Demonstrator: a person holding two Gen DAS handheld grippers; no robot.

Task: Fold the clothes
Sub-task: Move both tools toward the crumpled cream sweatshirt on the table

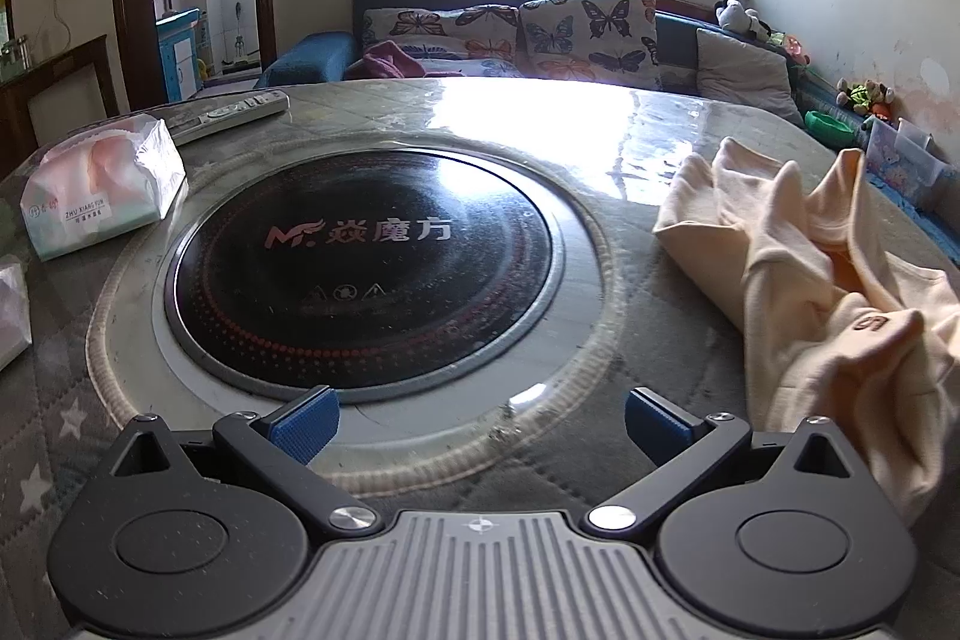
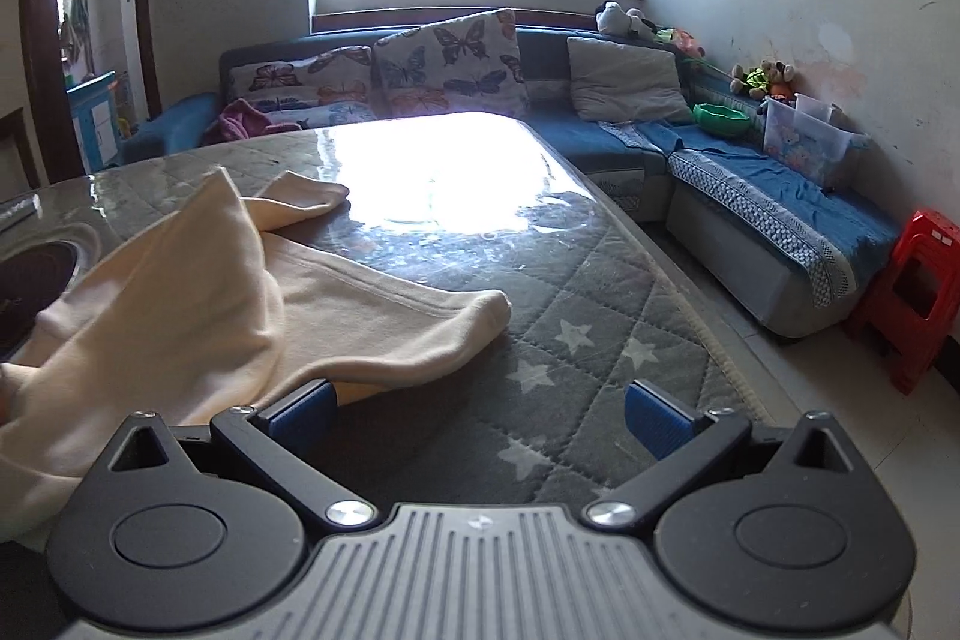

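Cream garment [image 2: 198, 292] lies crumpled on the tabletop [image 2: 588, 292], right of the hotplate [image 1: 360, 268]. Left tool [image 1: 482, 421] and right tool [image 2: 478, 415] both released, empty. I judge: pinch hem corners first, spread flat.

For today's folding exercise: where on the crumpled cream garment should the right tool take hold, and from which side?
Probably the rounded loose corner of the cream garment, lying flat on the quilted table cover. The right tool is open, with bare cover ahead of it, so come low from the garment's right. The bunched middle gives no clean edge.
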